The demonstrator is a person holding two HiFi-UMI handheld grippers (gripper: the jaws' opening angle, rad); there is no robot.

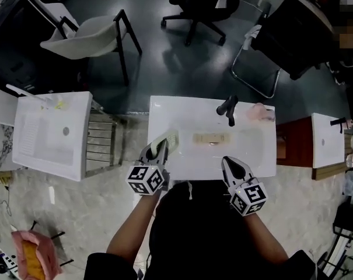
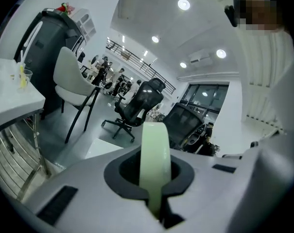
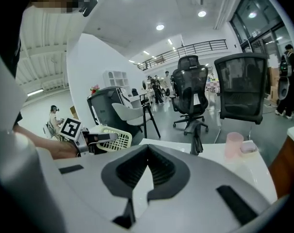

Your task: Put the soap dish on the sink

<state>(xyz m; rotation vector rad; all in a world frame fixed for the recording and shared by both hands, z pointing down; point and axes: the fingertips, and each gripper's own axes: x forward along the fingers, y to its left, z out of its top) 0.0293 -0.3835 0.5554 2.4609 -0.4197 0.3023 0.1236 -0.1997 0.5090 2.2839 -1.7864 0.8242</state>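
Two grippers sat nearest, one in each of the person's hands, at the near rim of the white sink (image 1: 182, 112). Reading the head view as a dial centred on the basin, with twelve pointing away from the person, the left gripper (image 1: 158, 149) lay at about eight o'clock and the right gripper (image 1: 229, 163) at about five.

The left gripper's fingers were clamped tight on the soap dish (image 1: 171, 137), a pale green slotted tray held on edge. In the left gripper view its thin rim stood upright between the pads. The dish hung over the sink's left side at roughly nine o'clock; whether it touched the sink's surface could not be told. The right gripper's fingers were drawn together with only a thin sliver of gap, and nothing lay between them. It pointed over the front rim toward the basin.

Further in, a tan rectangular drain piece (image 1: 210, 139) lay at the basin's middle. Beyond it, at about one o'clock, a black faucet (image 1: 229, 108) stood on the back ledge. Just beside it, at two o'clock, stood a pink cup (image 1: 259, 112).

A second white sink (image 1: 51, 134) stood well apart at nine o'clock, with a slatted rack (image 1: 100, 142) between the two. Farthest out on the dark floor were a white chair (image 1: 90, 35) at eleven o'clock, a black office chair (image 1: 199, 7) at twelve and a black mesh chair (image 1: 290, 34) at one.
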